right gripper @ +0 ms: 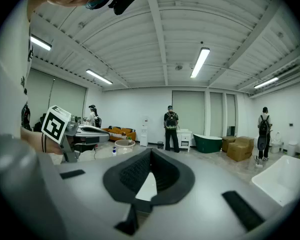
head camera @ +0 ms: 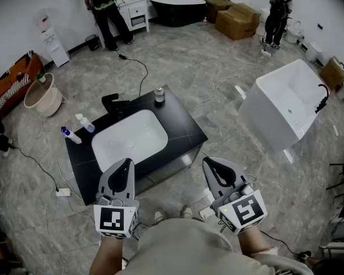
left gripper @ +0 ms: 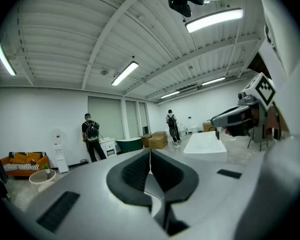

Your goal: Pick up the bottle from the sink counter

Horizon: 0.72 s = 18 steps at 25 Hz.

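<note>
The black sink counter [head camera: 180, 122] with a white basin [head camera: 129, 139] stands in front of me in the head view. At its left edge stand a white spray bottle [head camera: 85, 123] and a blue-capped bottle [head camera: 70, 135]. A small clear bottle [head camera: 159, 94] stands at the far edge, near the black faucet [head camera: 113, 103]. My left gripper [head camera: 126, 162] and right gripper [head camera: 210, 165] hover above the counter's near edge, both shut and holding nothing. Both gripper views look level across the room, with the jaws of the left gripper [left gripper: 150, 152] and the right gripper [right gripper: 151, 152] pressed together.
A white bathtub [head camera: 281, 107] stands to the right. A beige bucket [head camera: 43, 94] sits at the left, and a cable and power strip [head camera: 63, 192] lie on the floor there. People, cardboard boxes [head camera: 236, 17] and a black tub [head camera: 178, 7] are at the far wall.
</note>
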Available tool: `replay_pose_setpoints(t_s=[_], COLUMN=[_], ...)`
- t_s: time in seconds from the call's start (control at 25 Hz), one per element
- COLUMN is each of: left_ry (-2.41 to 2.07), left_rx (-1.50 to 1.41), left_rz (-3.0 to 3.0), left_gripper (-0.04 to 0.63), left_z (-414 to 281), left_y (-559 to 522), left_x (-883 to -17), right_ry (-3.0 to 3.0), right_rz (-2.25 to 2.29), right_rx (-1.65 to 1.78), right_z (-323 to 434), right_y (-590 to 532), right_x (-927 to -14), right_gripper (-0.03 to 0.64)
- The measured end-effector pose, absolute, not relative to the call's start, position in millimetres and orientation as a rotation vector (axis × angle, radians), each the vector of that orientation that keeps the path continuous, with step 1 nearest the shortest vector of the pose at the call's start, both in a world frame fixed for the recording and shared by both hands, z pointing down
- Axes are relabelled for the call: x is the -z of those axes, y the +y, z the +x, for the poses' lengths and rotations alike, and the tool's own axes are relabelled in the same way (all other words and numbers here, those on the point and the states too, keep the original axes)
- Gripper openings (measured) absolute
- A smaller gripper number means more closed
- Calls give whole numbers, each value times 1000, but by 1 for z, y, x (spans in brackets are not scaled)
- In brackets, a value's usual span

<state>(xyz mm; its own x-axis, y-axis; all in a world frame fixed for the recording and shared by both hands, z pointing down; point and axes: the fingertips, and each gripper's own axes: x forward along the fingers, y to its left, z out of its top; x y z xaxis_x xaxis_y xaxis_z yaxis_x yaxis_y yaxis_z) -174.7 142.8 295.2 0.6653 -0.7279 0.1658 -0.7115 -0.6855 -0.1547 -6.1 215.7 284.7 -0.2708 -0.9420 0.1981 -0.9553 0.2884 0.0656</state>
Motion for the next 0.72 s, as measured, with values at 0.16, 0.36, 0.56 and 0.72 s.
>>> replay_pose_setpoints(t_s=[0.16,0.36,0.56,0.72], left_ry=[1215,1216,1220,1227], left_rx=[339,338,343,363], left_rz=[-2798,-2804,-2802,-2798], left_gripper=[9,9,9,9], left_z=[-163,-151,-134,-120], left_y=[145,147,150,155], left_x=[-298,-300,-303,-308], right_ry=[-2360,-2351,-2347,-2349], right_rz=[1782,1783,1772,1772], right_rx=[-109,-113,-116,-137], right_z=[11,26,43,59], right_y=[216,219,222,227], right_x=[-286,-292,-300,-307], right_gripper=[-3,-3,-3,-3])
